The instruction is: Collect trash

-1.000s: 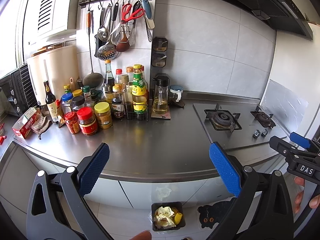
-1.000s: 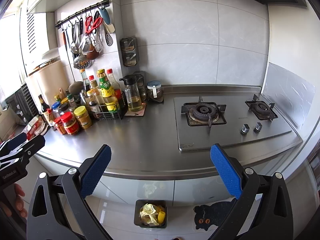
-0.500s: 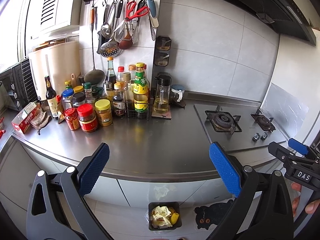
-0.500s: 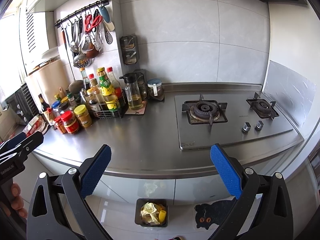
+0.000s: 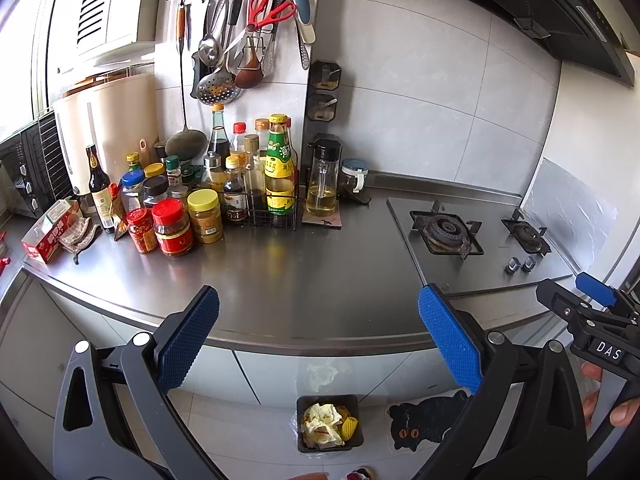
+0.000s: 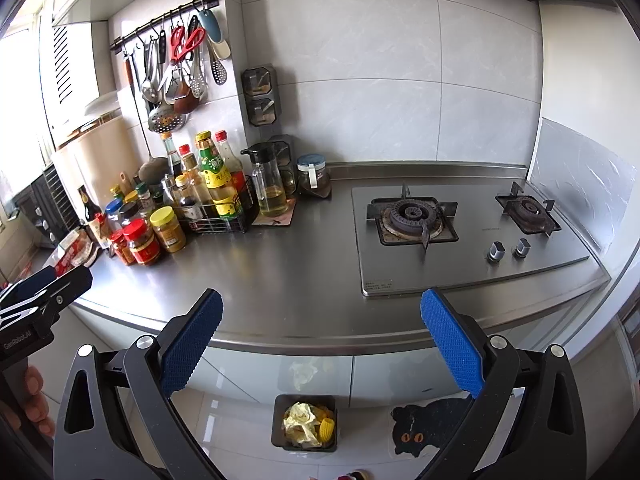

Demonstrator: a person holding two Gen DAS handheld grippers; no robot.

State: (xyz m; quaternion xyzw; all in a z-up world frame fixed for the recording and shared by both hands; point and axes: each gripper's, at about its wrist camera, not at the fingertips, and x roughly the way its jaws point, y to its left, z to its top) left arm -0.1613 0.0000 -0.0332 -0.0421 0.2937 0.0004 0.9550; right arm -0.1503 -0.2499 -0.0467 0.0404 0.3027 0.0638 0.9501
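A black trash bin (image 5: 330, 424) stands on the floor below the steel counter's front edge, holding crumpled yellowish paper and a yellow ribbed piece; it also shows in the right wrist view (image 6: 305, 423). My left gripper (image 5: 318, 336) is open and empty, held in front of and above the counter (image 5: 288, 284). My right gripper (image 6: 320, 338) is open and empty, likewise above the counter edge (image 6: 280, 276). Each gripper shows at the edge of the other's view, the right gripper (image 5: 592, 308) and the left gripper (image 6: 44, 288).
Many sauce bottles and jars (image 5: 200, 200) crowd the counter's back left, beside a red box (image 5: 48, 232). A gas hob (image 5: 476, 236) sits at the right. Utensils hang on a wall rail (image 5: 240, 20). A black cat mat (image 5: 428, 424) lies on the floor.
Both views have shifted slightly: the left gripper has turned a little left and up, and the right gripper has drifted slightly. Both grippers stay open and empty.
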